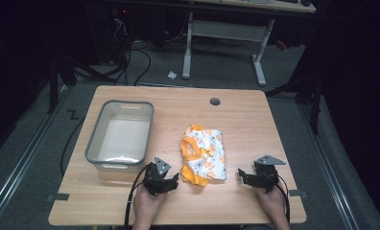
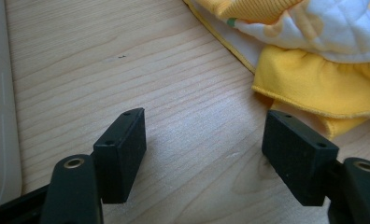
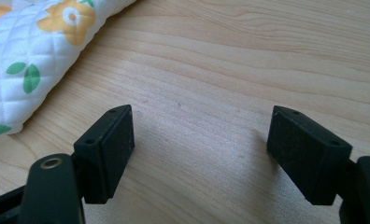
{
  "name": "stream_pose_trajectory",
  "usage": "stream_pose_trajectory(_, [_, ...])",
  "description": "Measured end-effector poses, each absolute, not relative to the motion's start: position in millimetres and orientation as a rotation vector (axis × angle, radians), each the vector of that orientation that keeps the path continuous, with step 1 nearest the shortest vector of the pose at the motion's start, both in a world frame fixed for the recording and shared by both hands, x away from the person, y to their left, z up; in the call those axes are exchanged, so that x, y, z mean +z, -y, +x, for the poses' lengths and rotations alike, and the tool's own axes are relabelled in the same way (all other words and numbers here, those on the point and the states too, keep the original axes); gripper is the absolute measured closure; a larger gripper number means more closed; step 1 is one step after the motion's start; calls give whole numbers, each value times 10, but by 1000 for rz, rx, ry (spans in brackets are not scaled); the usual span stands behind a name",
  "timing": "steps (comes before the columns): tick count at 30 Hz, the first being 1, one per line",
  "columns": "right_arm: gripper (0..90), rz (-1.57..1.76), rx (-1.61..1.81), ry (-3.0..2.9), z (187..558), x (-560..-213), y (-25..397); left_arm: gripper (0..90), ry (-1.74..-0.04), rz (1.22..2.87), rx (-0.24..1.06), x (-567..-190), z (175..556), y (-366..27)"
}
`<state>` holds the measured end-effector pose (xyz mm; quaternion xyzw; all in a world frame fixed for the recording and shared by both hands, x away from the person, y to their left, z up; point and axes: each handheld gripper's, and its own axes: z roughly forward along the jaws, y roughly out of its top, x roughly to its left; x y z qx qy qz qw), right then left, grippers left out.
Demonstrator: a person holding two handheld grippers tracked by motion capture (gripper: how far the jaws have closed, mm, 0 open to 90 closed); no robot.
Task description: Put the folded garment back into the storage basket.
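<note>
The folded quilted garment (image 1: 203, 154) lay on the table (image 1: 245, 120) just right of the grey bin (image 1: 121, 135). The left gripper (image 1: 171, 179) sat beside its yellow hem, jaws spread and empty; the right gripper (image 1: 242, 175) waited near its other side, likewise spread.

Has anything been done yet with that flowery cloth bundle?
Nothing looks done: the folded cloth lies on the table, and the bin has nothing in it. The left gripper and right gripper sit open beside the cloth, holding nothing. Gripping and moving it remain.
</note>
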<state>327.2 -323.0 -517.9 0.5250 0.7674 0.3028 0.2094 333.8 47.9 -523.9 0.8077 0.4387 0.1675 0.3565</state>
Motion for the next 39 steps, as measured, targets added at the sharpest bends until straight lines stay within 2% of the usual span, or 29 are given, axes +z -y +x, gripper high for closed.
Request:
stream_pose_trajectory(3, [235, 1460, 841, -2134, 3272, -5179, 3230, 308, -1133, 2085, 432, -5239, 3340, -479])
stream_pose_trajectory(8, [236, 1460, 841, -2134, 3276, -5179, 3230, 248, -1119, 2101, 419, -5241, 3346, -457])
stream_pose_trajectory(19, [236, 1461, 842, -2134, 3276, -5178, 3229, 271, -1126, 2097, 419, -5235, 3355, -453])
stream_pose_trajectory(31, [236, 1460, 841, -2134, 3277, -5179, 3230, 254, -1085, 2023, 291, -5049, 3340, -499])
stream_pose_trajectory(39, [236, 1461, 841, -2133, 3277, -5178, 3229, 247, -1054, 2007, 273, -4911, 3342, -442])
